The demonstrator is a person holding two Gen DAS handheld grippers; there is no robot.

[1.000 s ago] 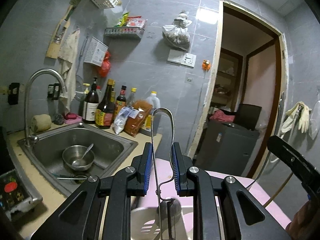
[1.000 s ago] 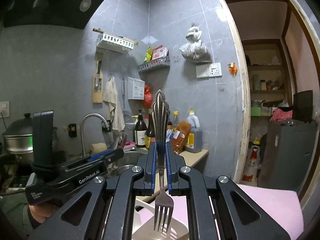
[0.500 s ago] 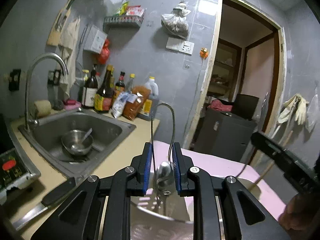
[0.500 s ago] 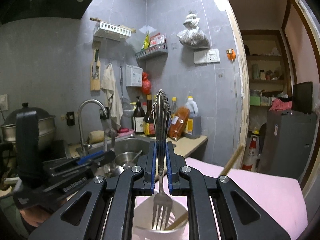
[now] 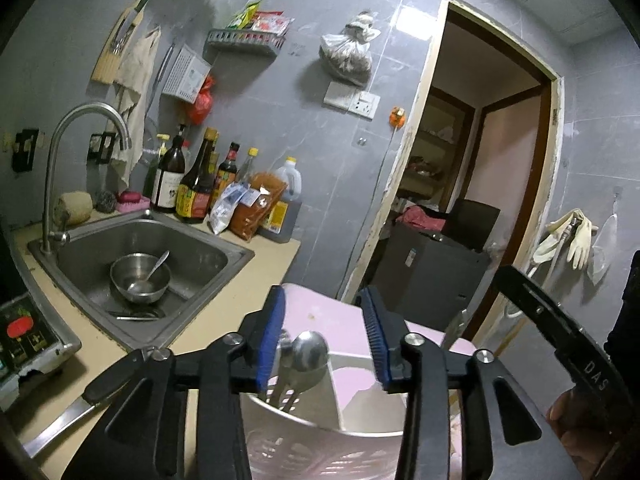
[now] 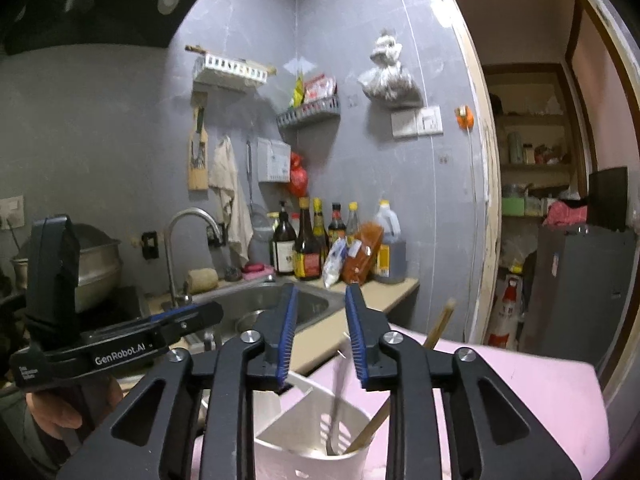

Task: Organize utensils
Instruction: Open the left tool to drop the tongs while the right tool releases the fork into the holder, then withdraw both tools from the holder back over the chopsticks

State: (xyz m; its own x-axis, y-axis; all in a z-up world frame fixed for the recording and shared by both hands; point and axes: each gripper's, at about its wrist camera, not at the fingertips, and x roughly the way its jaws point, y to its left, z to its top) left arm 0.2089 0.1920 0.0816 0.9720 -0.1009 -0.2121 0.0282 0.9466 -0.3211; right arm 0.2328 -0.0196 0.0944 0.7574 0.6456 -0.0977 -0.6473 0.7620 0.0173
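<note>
Two hand-held claws hover over a white plastic caddy (image 6: pixel 316 436) that stands on a pink surface (image 6: pixel 520 392) beside the kitchen tabletop (image 5: pixel 208 320). The caddy has slotted walls and a divider, so utensils can stand upright and sorted in separate sections.

The left claw (image 5: pixel 324 336) is spread wide with nothing between its blue pads. Just below it, a ladle (image 5: pixel 308 350) stands in the caddy's left section with its bowl upward, beside another steel handle; the wide opening suggests the claw is clear of the ladle and free to pull away.

The right claw (image 6: pixel 320 332) is also spread and empty. Beneath it a fork (image 6: pixel 336 408), blurred, stands in the caddy's right section, tines down, next to a wooden chopstick (image 6: pixel 436 326) that leans out over the rim. Standing the utensils on end keeps their handles reachable from above.

To the left, a steel sink (image 5: pixel 224 248) holds a bowl (image 5: pixel 140 278) with a spoon (image 5: pixel 154 270) in it, well apart from the caddy; these probably remain to be sorted. A knife (image 5: pixel 56 428) lies on the tabletop near the left claw. Sauce bottles (image 5: pixel 196 184) line the wall behind the sink.
</note>
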